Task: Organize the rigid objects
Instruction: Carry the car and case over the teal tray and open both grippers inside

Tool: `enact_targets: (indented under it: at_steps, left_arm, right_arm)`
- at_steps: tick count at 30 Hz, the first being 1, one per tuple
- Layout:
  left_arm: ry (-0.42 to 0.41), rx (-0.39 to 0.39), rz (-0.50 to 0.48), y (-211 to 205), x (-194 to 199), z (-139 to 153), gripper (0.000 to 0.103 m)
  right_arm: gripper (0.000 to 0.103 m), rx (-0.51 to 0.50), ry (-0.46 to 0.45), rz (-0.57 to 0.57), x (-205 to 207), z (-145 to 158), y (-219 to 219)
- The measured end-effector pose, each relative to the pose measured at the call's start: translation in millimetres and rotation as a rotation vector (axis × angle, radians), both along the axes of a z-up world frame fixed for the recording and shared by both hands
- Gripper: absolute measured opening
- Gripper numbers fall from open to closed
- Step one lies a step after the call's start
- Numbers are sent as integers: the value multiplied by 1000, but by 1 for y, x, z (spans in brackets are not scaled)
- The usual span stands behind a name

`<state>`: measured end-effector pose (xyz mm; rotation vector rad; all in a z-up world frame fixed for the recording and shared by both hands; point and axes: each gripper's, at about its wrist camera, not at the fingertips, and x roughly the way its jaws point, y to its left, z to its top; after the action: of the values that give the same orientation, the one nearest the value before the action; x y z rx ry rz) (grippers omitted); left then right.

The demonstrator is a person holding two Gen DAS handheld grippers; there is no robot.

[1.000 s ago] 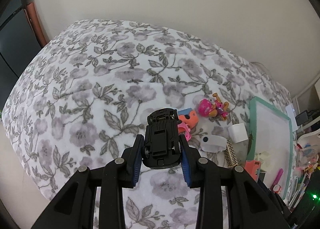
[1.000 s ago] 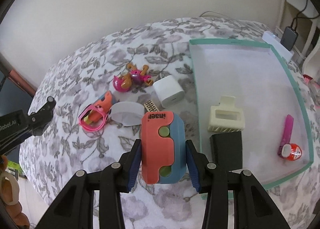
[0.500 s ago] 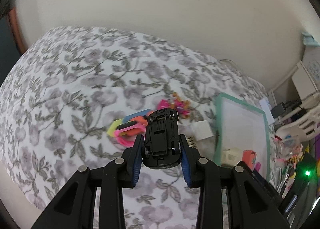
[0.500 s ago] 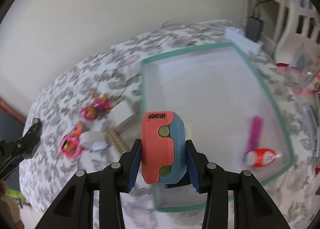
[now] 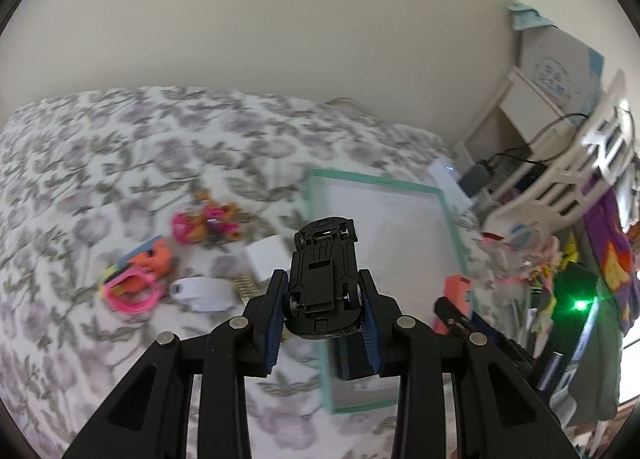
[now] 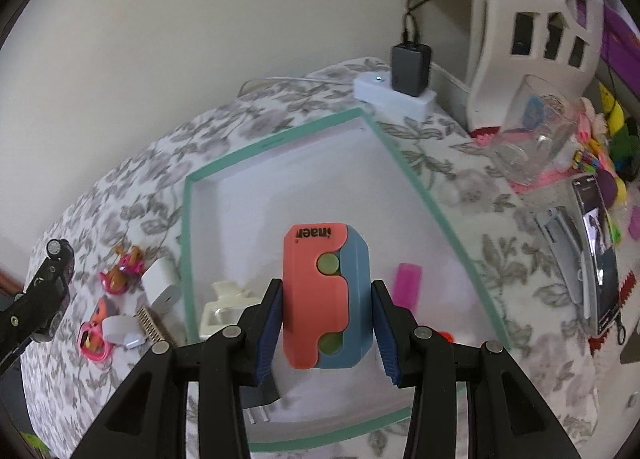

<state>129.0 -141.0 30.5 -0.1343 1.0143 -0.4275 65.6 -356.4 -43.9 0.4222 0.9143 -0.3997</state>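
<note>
My left gripper point(image 5: 323, 311) is shut on a black toy car point(image 5: 323, 279), underside up, held above the left edge of the green-rimmed white tray point(image 5: 316, 219). My right gripper point(image 6: 325, 323) is shut on a coral and blue plastic case point(image 6: 324, 295), held over the tray point(image 6: 280, 139). In the tray lie a cream hair clip point(image 6: 224, 307), a pink tube point(image 6: 408, 287) and a dark block, mostly hidden. The left gripper with the car shows at the left edge of the right wrist view point(image 6: 44, 291).
On the floral bedspread left of the tray lie a pink figurine point(image 5: 206, 221), a white charger cube point(image 5: 266, 259), an orange and pink toy point(image 5: 136, 279), a white case point(image 5: 202, 291) and a comb point(image 6: 150, 323). A power strip point(image 6: 392, 95), glass point(image 6: 532, 139) and phone point(image 6: 600, 251) stand right.
Both grippers have swung right toward the tray with their loads. The right one now hangs over the tray's inside; the left one has reached its left edge.
</note>
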Motion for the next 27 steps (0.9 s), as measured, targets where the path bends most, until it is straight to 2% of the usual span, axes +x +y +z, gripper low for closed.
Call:
enact_targets:
  at_steps: [10,13,18,27]
  left_arm:
    - [-4,20,-94,-58,4,-14,36]
    - [1,42,-115,-74,6,-22,36]
    - [35,29,-134,-90,9,-35,36]
    - [54,89,-172,-115,6,-54,36]
  right_arm:
    - [45,7,7,-88,-9,-11,-40]
    - [45,10,10,-86,-7,-15,-44]
    - [45,-2,19,-82,-5,-19,-46]
    - [46,4,47,-77,-2,-29,-50]
